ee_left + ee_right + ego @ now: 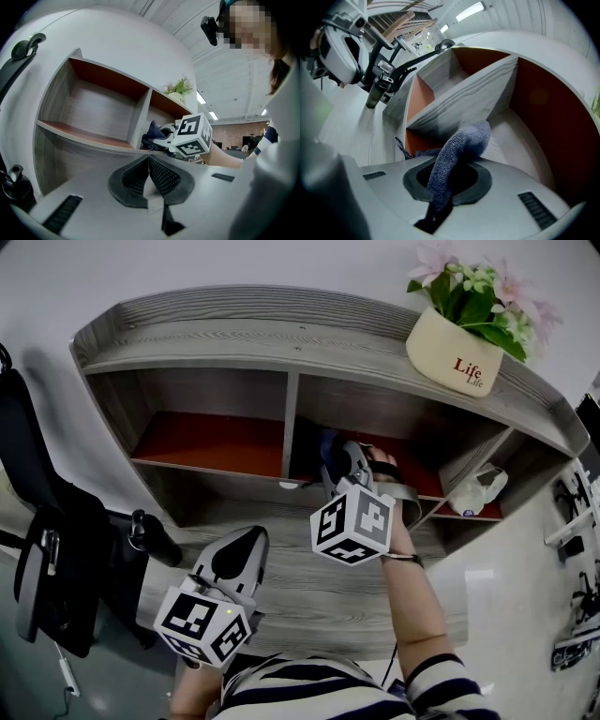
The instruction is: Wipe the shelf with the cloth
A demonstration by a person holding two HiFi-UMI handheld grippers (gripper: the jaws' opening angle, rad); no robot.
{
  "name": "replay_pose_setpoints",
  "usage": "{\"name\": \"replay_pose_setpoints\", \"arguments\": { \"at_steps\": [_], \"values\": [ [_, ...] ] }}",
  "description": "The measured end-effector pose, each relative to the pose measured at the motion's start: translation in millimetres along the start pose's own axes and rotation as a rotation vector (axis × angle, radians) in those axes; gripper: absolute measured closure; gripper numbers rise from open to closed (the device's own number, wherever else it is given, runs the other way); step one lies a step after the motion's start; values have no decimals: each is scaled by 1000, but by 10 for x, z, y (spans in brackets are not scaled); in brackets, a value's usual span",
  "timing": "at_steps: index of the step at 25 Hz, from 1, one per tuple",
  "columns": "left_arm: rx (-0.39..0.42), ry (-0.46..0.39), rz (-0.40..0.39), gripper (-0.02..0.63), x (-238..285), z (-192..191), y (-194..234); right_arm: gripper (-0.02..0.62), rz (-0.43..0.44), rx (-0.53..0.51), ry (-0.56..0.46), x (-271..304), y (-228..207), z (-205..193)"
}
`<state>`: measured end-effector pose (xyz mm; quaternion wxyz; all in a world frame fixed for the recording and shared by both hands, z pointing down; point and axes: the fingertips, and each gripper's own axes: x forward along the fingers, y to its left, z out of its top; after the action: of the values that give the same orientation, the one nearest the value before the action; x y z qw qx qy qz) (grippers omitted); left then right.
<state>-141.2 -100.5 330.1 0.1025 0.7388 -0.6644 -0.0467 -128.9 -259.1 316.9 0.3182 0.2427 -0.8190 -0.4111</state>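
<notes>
Jaws on right gripper [449,179] clamp the cloth [458,146] between them; left gripper's [149,163] closed, empty

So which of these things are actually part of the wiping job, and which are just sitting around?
In the job: blue cloth, clamped in the right tongs; wooden shelf.

Just lying about: flower pot on the shelf top; white bag in the far right compartment; black chair beside the shelf; left tongs, shut and empty.
</notes>
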Motion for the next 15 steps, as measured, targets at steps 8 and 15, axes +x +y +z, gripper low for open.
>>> {"name": "replay_pose_setpoints", "arguments": {
  "at_steps": [8, 15],
  "values": [
    [-6, 12, -46, 591, 112, -32, -102, 551, -79, 49, 96, -139, -196, -445],
    [-9, 24, -100, 590, 232, -71, -222, 551, -139, 67, 178, -327, -319, -810]
  ]
}}
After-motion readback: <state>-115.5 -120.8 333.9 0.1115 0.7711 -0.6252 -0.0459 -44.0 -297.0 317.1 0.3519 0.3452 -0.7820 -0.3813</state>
